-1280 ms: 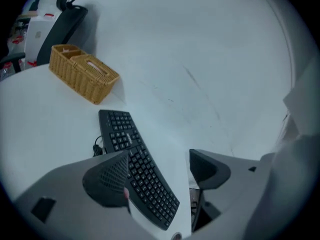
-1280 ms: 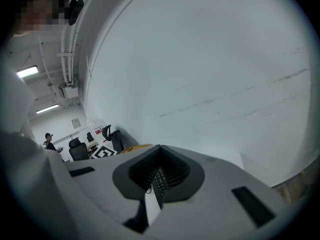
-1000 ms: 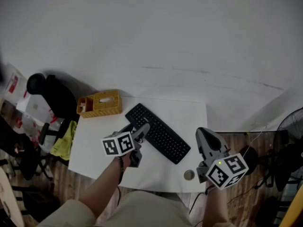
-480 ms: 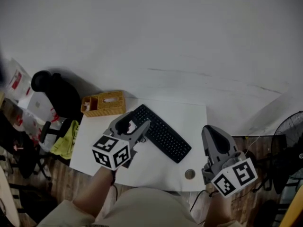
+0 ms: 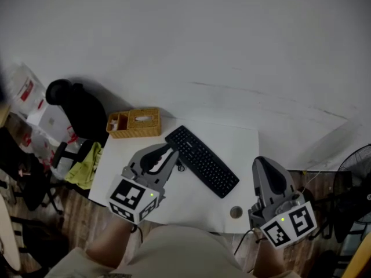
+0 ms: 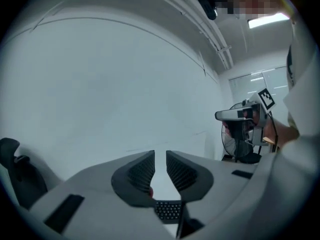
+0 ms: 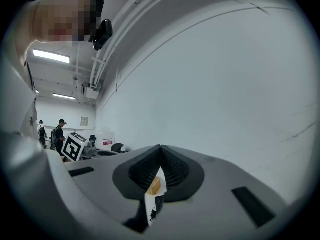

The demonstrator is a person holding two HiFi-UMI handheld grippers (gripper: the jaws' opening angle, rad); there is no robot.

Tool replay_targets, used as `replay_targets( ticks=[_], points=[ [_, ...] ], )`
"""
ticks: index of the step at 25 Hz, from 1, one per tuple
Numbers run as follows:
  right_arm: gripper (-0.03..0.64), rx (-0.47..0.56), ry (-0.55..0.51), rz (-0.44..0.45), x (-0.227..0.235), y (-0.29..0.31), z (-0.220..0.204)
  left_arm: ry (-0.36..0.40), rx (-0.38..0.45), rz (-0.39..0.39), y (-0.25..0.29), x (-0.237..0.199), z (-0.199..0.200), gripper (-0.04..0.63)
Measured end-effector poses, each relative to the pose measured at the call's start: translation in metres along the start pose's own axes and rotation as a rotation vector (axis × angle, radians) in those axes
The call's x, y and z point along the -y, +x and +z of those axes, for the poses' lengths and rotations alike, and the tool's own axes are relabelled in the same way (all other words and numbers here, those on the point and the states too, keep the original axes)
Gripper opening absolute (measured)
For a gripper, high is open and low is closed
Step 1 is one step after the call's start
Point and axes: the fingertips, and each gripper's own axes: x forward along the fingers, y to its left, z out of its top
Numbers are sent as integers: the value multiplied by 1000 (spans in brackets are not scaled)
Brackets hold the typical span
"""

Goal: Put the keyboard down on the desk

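Observation:
The black keyboard [image 5: 203, 161] lies flat and diagonal on the white desk [image 5: 235, 139]. My left gripper [image 5: 173, 153] hovers just left of its near-left end and does not touch it. Its jaws are closing: only a narrow gap is left and nothing is between them. In the left gripper view, that gripper [image 6: 160, 166] points over the desk, with a piece of the keyboard [image 6: 167, 210] showing below the pads. My right gripper [image 5: 262, 163] is at the desk's right edge, shut and empty. In the right gripper view, its pads [image 7: 160, 156] meet at the tip.
A woven yellow basket [image 5: 134, 123] stands at the desk's back left corner. A small round object [image 5: 235, 212] lies near the front right edge. A black office chair [image 5: 75, 106] and a yellow-green cloth [image 5: 82, 165] are left of the desk, a fan [image 5: 356, 161] to the right.
The left gripper has drawn back from the keyboard toward the person and its jaws have gone from wide to nearly closed. The right gripper has drifted slightly nearer the person.

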Motion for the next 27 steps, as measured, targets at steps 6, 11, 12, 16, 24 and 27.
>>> replay_targets(
  ticks=[6,11,12,16,24,27],
  points=[
    [25,-30,30,65,-20,-6,-8,-2,-30,0,-20,3,-14,35],
    [25,-85,25,67,-28,-4,-27,-8,-33,5,-31,1,-21,29],
    [25,-91,28,71,-30,-3,-30,-12,-31,4,-33,0,-21,29],
    [25,-96,11,78,-41,3,-33,-13,-25,-4,-41,-5,-19,26],
    [25,-95,-32,63,-52,12,-32,-9,-5,-15,-47,-11,-17,26],
    [25,-92,-29,69,-56,16,-32,-8,13,-4,-49,-17,-16,26]
  ],
)
